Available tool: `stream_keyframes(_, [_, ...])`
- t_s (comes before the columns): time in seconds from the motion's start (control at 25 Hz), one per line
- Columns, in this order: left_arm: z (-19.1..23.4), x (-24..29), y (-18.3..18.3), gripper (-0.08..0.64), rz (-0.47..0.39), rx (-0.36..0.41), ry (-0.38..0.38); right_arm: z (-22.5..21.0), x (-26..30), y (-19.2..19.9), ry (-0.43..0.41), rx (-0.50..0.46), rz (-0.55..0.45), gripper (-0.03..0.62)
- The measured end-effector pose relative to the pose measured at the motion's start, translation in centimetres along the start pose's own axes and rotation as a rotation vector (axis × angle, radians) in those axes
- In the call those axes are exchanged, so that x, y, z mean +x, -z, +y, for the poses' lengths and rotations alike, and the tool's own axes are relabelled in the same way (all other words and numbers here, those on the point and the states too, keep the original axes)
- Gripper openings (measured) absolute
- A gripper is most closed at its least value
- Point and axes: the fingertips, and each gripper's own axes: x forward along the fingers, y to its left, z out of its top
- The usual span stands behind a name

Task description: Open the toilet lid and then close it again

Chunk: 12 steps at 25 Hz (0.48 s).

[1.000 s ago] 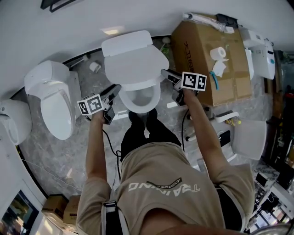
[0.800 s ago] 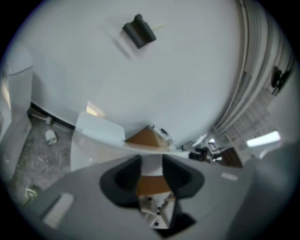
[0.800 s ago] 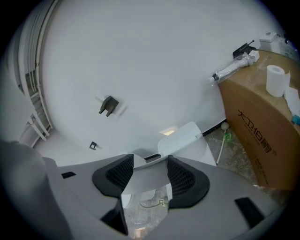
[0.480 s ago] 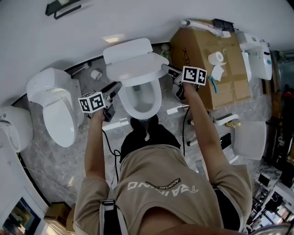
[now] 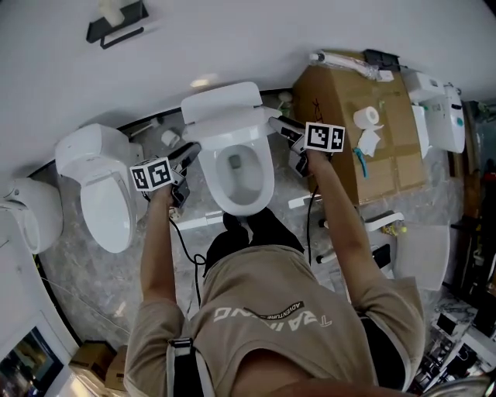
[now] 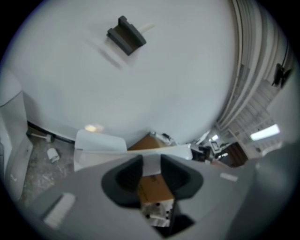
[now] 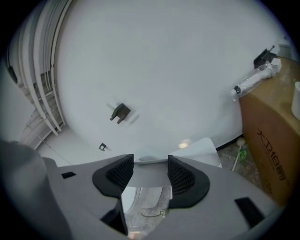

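Left claw: the left gripper [image 6: 151,164] has its jaws partly apart, and they have just been closing. The white rim of the toilet lid [image 5: 223,116] fills the gap between them, with a pad against it on either side.
Right claw: the right gripper [image 7: 151,165] has its jaws set a little wider. The lid's opposite edge spans the whole gap, and both ribbed pads bear on it.
Hold: each gripper has one side edge of the lid. The marker cubes sit level with each other on either side of the bowl [image 5: 245,177].
Lid position: it is raised clear of the seat and tilted back toward the wall [image 5: 248,39], leaving the bowl open. Whether its back touches anything cannot be told.
Left margin: the left gripper works in the strip of marbled floor [image 5: 66,256] between this toilet and the second toilet [image 5: 101,186]. It is near the second toilet but apart from it.
Right margin: the right gripper lies between the lid edge and the cardboard box [image 5: 376,151], and the box corner is just beside it.
Rear margin: the wall stands close behind the lid. The black bracket [image 5: 116,22] is fixed well above the lid.
Front margin: the person's legs stand directly before the bowl rim.
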Motion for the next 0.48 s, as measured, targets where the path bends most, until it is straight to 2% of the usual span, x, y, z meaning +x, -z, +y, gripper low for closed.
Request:
stream_keyframes(0.2, [0.3,0.1,-1.5,0.127,-0.041,-0.037,-0.073,0.3,1.1,-0.9,-0.026,-0.165,0.089,0.216])
stream_keyframes(0.48, [0.2,0.8,-4.5,0.093,-0.102,-0.016,-0.173,0.1,2.5,-3.4,-0.046,-0.169,0.116,0.218])
